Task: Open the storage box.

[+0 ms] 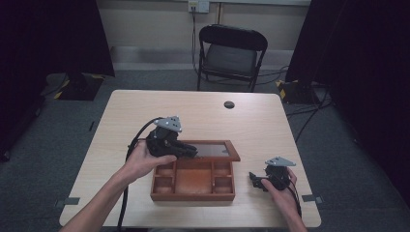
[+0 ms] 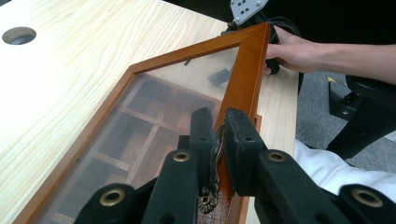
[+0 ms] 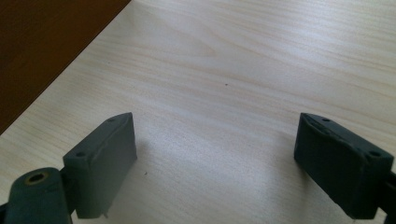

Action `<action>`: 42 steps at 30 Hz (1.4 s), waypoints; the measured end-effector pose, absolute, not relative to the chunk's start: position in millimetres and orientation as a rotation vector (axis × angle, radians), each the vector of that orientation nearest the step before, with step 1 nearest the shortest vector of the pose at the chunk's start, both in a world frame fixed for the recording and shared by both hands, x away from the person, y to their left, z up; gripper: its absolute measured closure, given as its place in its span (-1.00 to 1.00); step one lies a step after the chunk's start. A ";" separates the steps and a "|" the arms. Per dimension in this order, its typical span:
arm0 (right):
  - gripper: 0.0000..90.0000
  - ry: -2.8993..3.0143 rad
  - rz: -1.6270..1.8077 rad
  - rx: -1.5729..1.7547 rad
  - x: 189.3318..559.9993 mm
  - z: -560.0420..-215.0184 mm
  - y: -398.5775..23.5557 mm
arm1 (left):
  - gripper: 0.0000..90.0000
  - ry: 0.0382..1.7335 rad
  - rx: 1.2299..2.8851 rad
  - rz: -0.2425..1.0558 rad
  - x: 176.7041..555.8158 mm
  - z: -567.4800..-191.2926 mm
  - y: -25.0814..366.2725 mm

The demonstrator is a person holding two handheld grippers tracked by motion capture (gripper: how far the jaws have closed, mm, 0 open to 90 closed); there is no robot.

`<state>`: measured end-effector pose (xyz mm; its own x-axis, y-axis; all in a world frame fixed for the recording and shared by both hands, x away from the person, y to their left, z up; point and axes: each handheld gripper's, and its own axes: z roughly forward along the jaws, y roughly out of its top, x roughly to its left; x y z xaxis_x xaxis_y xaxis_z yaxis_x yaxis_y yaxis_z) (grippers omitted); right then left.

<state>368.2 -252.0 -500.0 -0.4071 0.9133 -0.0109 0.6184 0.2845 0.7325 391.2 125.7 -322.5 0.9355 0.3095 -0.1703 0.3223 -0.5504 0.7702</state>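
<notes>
A wooden box [image 1: 193,186] with several compartments stands on the table near its front edge. Its glass-paned lid [image 1: 212,150] is lifted and stands partly open over the back of the box. My left gripper [image 1: 191,152] is shut on the lid's wooden frame [image 2: 245,74], the jaws [image 2: 220,121] pinching the frame edge just above a small brass clasp [image 2: 208,200]. Through the glass I see the compartments below. My right gripper [image 1: 254,180] rests low on the table right of the box, its jaws [image 3: 217,140] wide open over bare wood. The box's brown side [image 3: 42,42] lies at their left.
The light wooden table [image 1: 145,111] has a round cable hole [image 1: 229,104] near its far edge. A black folding chair [image 1: 231,53] stands behind the table. Dark curtains hang at both sides. The person's right hand [image 2: 289,51] shows beyond the lid's corner.
</notes>
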 end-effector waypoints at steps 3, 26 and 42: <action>-0.73 2.128 0.919 1.374 368.3 -500.0 -252.0 | 0.82 0.455 2.178 -0.021 393.3 -320.8 126.2; -0.73 2.129 0.919 1.374 368.3 -500.0 -252.0 | 0.82 0.477 2.172 -0.036 405.6 -310.9 127.0; -0.73 2.128 0.919 1.374 368.3 -500.0 -252.0 | 0.82 0.473 2.173 -0.035 405.8 -310.8 126.7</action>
<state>368.3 -252.0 -500.0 -0.4071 0.9133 -0.0107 0.6186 0.2843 0.7325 405.8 126.7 -310.8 0.9270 0.3214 -0.1932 0.3462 -0.5353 0.7704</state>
